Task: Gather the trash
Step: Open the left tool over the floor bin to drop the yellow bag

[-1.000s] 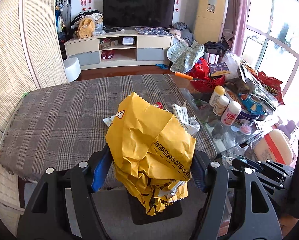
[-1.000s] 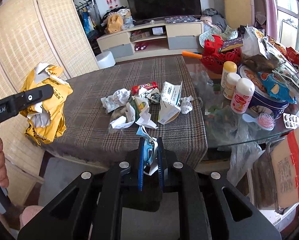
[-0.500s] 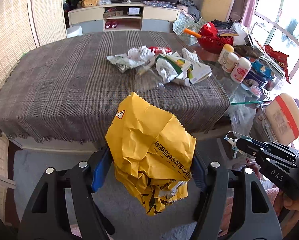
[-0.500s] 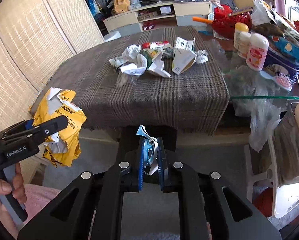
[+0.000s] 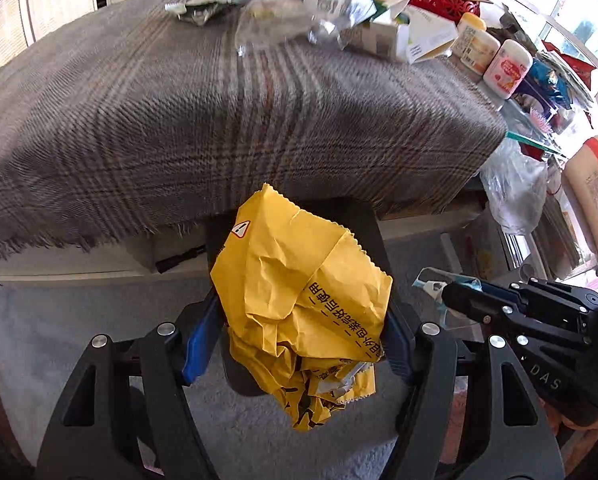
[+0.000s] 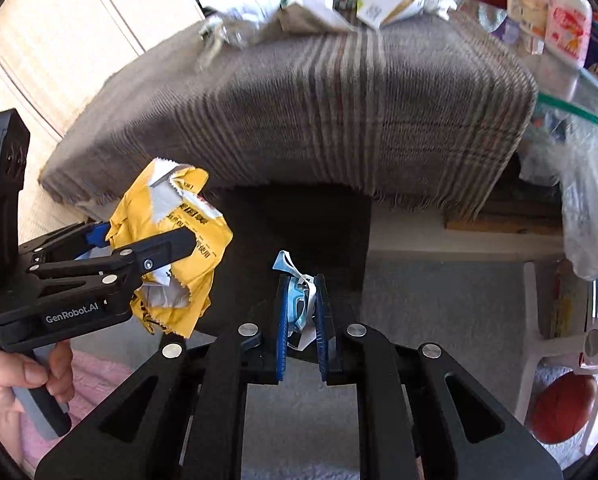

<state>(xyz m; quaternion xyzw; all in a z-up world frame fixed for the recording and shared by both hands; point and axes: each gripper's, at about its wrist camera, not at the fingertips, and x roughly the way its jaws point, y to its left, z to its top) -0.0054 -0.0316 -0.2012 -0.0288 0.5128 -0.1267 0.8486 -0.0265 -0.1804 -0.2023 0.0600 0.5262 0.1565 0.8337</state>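
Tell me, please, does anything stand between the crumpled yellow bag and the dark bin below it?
Nothing visible does. The yellow bag, clamped in the left hand-held gripper, hangs right over the dark bin at the table's edge.

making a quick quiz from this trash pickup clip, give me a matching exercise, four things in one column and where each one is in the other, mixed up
Things:
1. yellow wrapper
2. blue and white scrap
3. white bottles
4. white carton

Places:
A. lying on the plaid cloth
B. clamped in the right gripper
C. clamped in the left gripper
D. standing on the glass tabletop, beside the cloth

Pairs: 1-C, 2-B, 3-D, 4-A
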